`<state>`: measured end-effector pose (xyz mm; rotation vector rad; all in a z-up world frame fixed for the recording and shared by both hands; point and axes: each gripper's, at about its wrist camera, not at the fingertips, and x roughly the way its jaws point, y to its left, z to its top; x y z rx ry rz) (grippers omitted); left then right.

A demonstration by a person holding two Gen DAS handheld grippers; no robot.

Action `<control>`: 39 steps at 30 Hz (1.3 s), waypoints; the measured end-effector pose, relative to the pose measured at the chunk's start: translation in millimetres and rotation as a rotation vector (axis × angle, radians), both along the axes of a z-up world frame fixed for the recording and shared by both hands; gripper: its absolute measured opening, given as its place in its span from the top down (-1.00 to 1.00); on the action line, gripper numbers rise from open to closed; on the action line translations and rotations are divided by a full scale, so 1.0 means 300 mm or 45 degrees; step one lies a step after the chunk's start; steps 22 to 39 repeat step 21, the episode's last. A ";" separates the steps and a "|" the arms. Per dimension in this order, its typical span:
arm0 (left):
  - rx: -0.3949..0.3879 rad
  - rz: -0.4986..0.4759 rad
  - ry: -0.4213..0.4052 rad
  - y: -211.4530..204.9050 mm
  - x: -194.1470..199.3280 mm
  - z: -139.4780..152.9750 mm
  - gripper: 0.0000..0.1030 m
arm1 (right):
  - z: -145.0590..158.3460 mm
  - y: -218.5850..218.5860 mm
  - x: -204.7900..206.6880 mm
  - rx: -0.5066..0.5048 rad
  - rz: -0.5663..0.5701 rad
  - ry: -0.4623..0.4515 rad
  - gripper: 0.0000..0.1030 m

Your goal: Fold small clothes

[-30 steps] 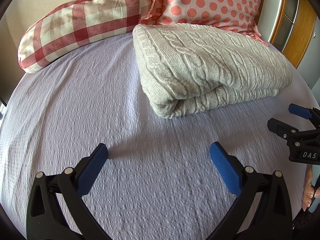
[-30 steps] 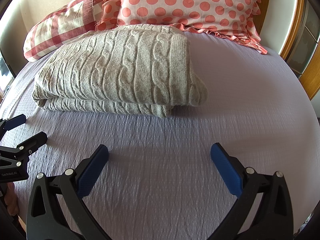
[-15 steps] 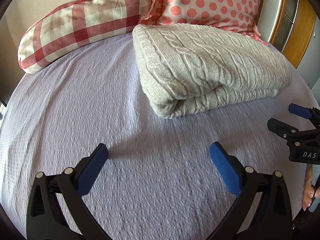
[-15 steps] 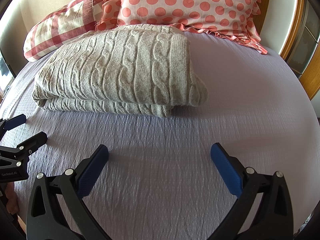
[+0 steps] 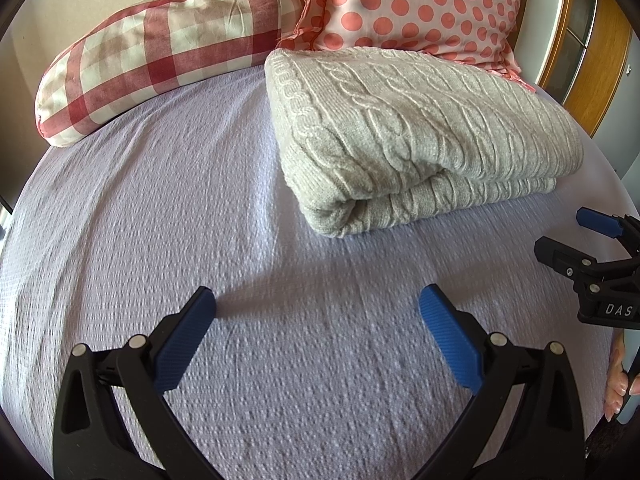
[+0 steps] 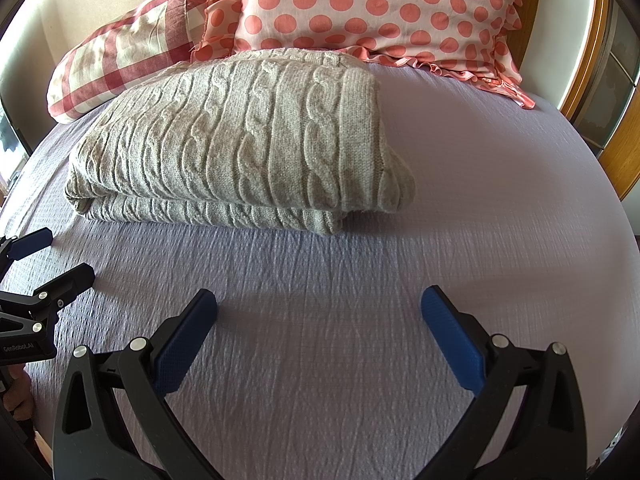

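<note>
A grey cable-knit sweater (image 5: pixel 408 136) lies folded in a thick stack on the lilac bed sheet (image 5: pixel 160 208), just before the pillows. It also shows in the right wrist view (image 6: pixel 248 148). My left gripper (image 5: pixel 318 300) is open and empty, held over bare sheet short of the sweater's folded edge. My right gripper (image 6: pixel 319 300) is open and empty, also over bare sheet in front of the sweater. Each gripper shows at the edge of the other's view: the right one (image 5: pixel 580 236) and the left one (image 6: pixel 52 256).
A red-and-white checked pillow (image 5: pixel 160 44) and a pink polka-dot pillow (image 5: pixel 412 4) lean at the head of the bed. A wooden frame (image 5: pixel 600 72) stands at the right. The sheet (image 6: pixel 500 184) stretches right of the sweater.
</note>
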<state>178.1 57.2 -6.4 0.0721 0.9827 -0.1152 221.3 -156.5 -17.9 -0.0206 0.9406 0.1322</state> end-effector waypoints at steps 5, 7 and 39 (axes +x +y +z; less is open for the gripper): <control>0.003 -0.006 0.008 0.003 0.007 0.000 -0.97 | 0.000 0.000 0.000 0.000 0.000 0.000 -0.97; 0.004 -0.009 0.012 0.004 0.010 -0.001 -0.97 | 0.000 0.000 -0.001 0.000 0.000 0.000 -0.97; 0.003 -0.011 0.004 0.004 0.009 0.000 -0.97 | 0.000 0.000 0.000 0.000 0.000 0.000 -0.97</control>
